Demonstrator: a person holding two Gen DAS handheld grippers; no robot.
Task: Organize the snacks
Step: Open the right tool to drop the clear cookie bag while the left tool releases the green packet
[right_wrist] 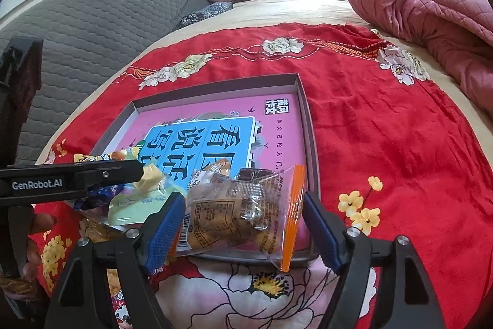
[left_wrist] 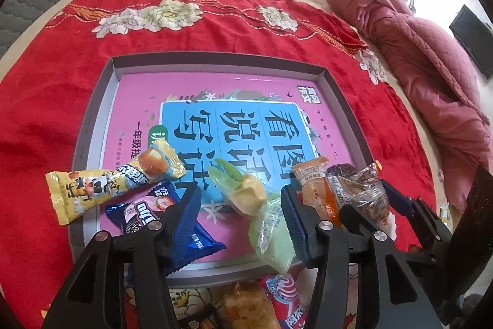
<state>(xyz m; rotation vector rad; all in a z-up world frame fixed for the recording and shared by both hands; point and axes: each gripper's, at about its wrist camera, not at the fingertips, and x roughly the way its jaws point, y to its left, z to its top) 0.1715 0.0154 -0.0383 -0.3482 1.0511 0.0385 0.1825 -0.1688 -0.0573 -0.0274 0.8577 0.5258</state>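
On the bed's red floral blanket (left_wrist: 215, 33) sits a grey tray (left_wrist: 101, 100) lined with a pink book. The left claw (left_wrist: 240, 215) is released, its jaws either side of a green-wrapped snack (left_wrist: 268, 233). The right claw (right_wrist: 243, 224) is also released around a clear orange-edged snack bag (right_wrist: 246, 211) lying at the tray's near edge.

Left gripper (left_wrist: 243, 211) and right gripper (right_wrist: 243, 224): black plastic frames with triangular cut-outs, round silver screws at the pivots, and ribbed blue pads lining the jaws. White "GenRobot.AI" lettering marks one black bar.
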